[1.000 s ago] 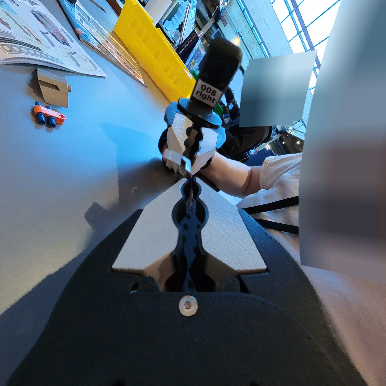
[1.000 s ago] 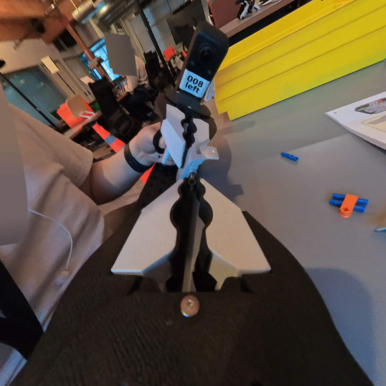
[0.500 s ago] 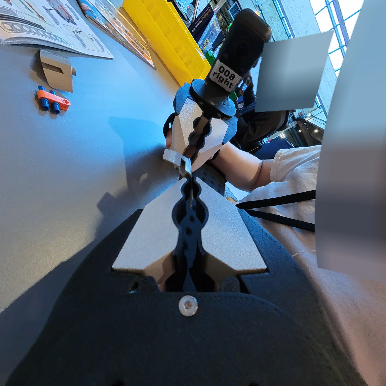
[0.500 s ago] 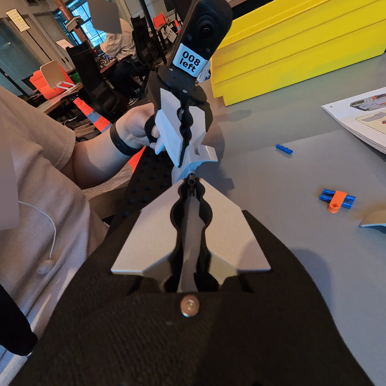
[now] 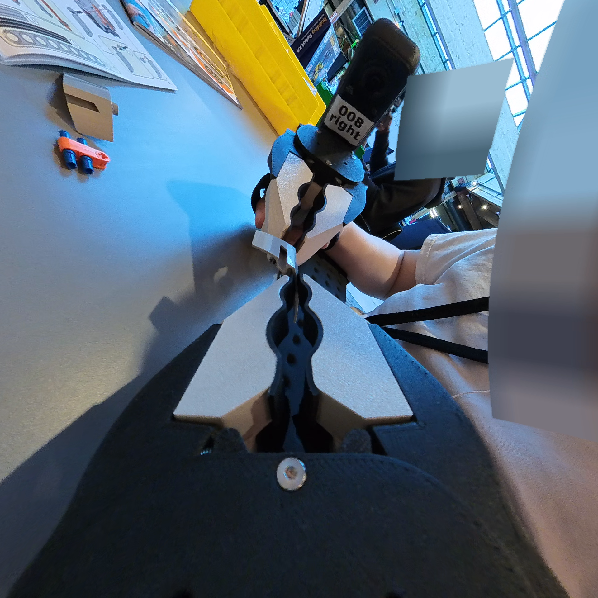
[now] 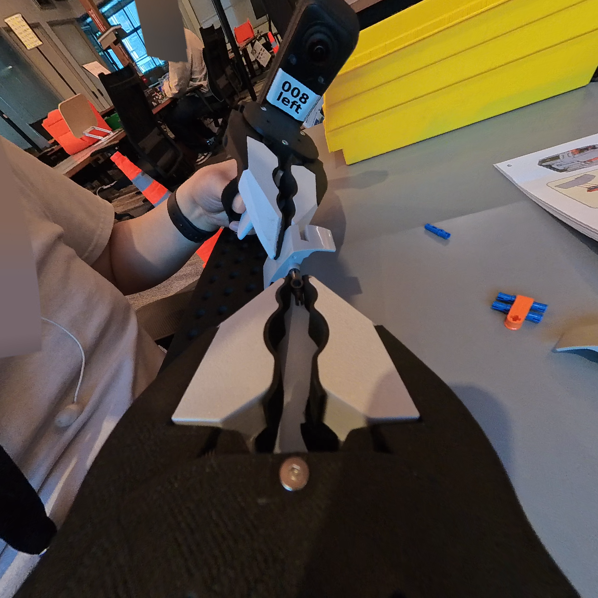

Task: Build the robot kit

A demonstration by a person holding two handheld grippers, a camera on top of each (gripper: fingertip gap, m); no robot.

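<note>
Grey plastic piece (image 6: 302, 246) sat pinched in your left tool (image 6: 278, 255), up above the counter (image 6: 453, 323) edge and not touching it. In your left wrist view that tool (image 5: 293, 280) had its fingers pressed together on a thin grey edge of the piece. A small black pin (image 6: 296, 284) was clamped at the tip of your right tool (image 6: 296, 286), whose fingers were closed on it, and the pin's end met the underside of the grey piece. Seen from the left side, your right tool (image 5: 284, 259) pointed down at the left one, tip to tip, with the grey plastic piece (image 5: 273, 247) between them. Farther off on the counter lay an orange connector with blue pegs (image 6: 519, 310), a loose blue peg (image 6: 437, 231) beyond it, and an open instruction booklet (image 6: 563, 191) to the right. A yellow bin (image 6: 453, 81) stood along the back.
</note>
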